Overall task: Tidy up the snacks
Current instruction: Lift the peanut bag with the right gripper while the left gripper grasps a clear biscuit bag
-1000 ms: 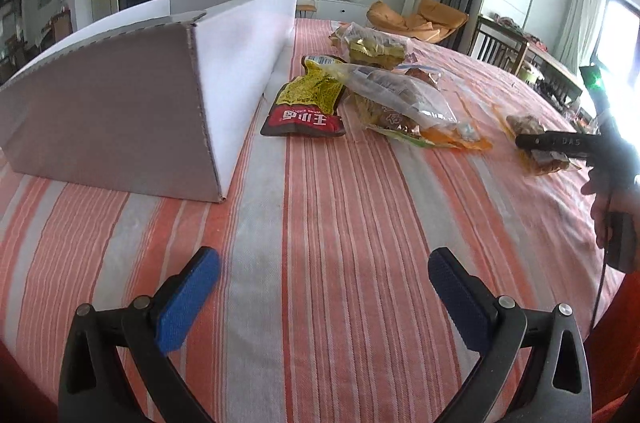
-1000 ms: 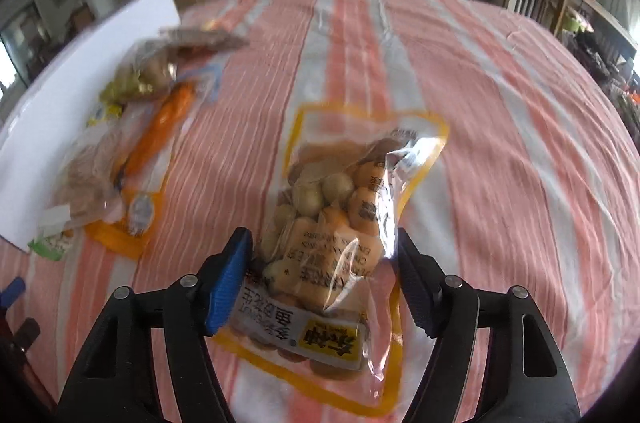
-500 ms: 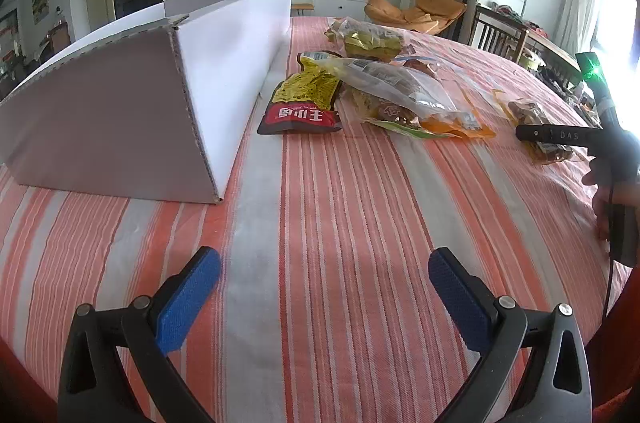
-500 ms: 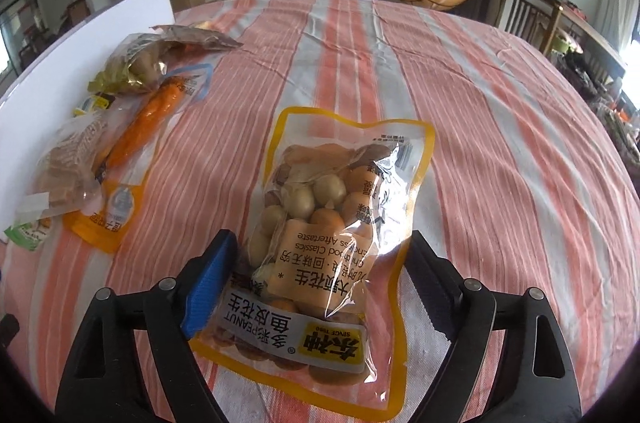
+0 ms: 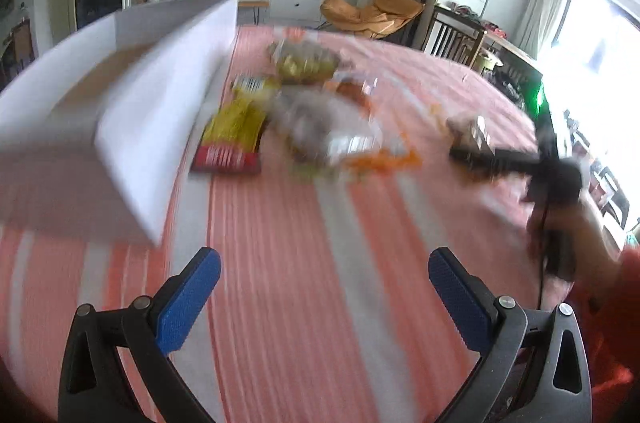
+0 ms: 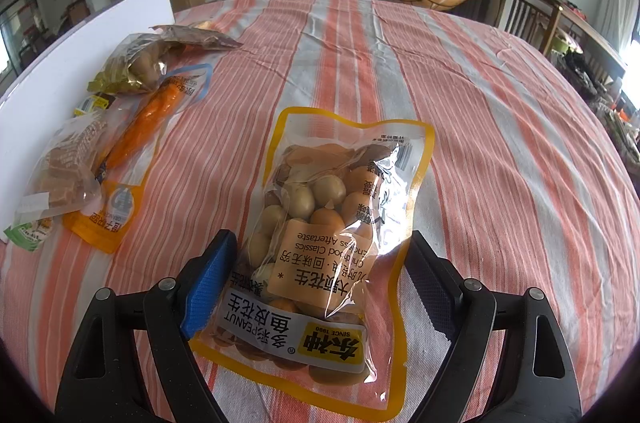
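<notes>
Right wrist view shows the right claw (image 6: 316, 283) spread wide astride the peanut bag (image 6: 332, 231), which lies flat on the striped counter (image 6: 500, 143); its jaws have just been opening, and the pads stand clear of the bag's sides. Other snack packets (image 6: 120, 143) lie to the left beside a white box (image 6: 80, 63). Left wrist view is blurred: the left claw (image 5: 324, 295) is open and empty above the cloth, near the box (image 5: 152, 127) and a yellow-red packet (image 5: 234, 135).
</notes>
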Action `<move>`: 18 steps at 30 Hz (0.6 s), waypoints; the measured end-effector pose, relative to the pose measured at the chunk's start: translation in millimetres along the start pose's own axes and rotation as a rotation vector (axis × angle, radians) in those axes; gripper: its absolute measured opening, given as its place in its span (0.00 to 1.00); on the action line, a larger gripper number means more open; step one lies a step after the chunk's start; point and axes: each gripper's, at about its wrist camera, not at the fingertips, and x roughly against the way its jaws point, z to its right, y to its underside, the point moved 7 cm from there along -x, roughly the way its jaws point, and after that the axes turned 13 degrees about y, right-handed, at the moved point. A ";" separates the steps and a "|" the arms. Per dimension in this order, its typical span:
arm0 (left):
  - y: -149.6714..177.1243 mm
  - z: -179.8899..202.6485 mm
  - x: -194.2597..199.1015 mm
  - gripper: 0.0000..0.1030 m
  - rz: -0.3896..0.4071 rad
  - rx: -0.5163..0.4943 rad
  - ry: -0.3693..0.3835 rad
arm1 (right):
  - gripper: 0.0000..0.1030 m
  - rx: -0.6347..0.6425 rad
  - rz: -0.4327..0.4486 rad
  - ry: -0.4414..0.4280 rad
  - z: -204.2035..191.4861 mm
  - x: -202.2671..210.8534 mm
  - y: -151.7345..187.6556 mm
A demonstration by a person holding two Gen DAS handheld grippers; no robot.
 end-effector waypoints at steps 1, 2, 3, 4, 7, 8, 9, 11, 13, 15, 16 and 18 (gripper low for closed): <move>-15.5 2.3 -3.9 0.99 -0.012 -0.004 -0.002 | 0.84 0.000 0.000 0.000 0.0 0.2 0.2; -28.0 3.9 -9.6 0.99 -0.037 -0.003 0.000 | 0.84 0.000 0.000 0.000 0.1 0.2 0.3; -46.7 4.7 -22.2 0.99 -0.083 0.007 -0.001 | 0.84 0.000 0.000 -0.001 0.0 0.3 0.2; -55.2 4.2 -30.2 0.99 -0.109 0.011 -0.008 | 0.84 0.000 0.000 0.000 0.1 0.0 -0.1; -85.1 -5.9 -75.7 0.99 -0.236 0.043 -0.071 | 0.84 0.000 0.000 -0.001 0.0 0.3 0.3; -90.6 -10.2 -86.6 0.99 -0.261 0.060 -0.089 | 0.84 0.000 0.000 -0.001 0.0 0.3 0.3; -97.0 -15.6 -98.2 0.99 -0.280 0.078 -0.115 | 0.84 0.000 0.000 -0.001 0.1 0.2 0.1; -107.8 -27.8 -121.3 0.99 -0.318 0.091 -0.202 | 0.84 0.000 0.000 -0.001 0.1 0.4 0.3; -111.6 -34.1 -137.3 0.99 -0.345 0.104 -0.250 | 0.84 0.000 0.000 -0.001 0.1 0.4 0.3; -112.0 -36.9 -148.4 0.86 -0.362 0.106 -0.292 | 0.84 0.000 0.000 -0.002 0.3 0.5 0.5; -111.4 -37.7 -149.5 0.70 -0.357 0.100 -0.305 | 0.84 0.000 0.000 -0.002 0.3 0.6 0.5; -112.2 -34.0 -144.3 0.54 -0.325 0.091 -0.291 | 0.84 -0.001 0.000 -0.003 0.5 0.7 0.7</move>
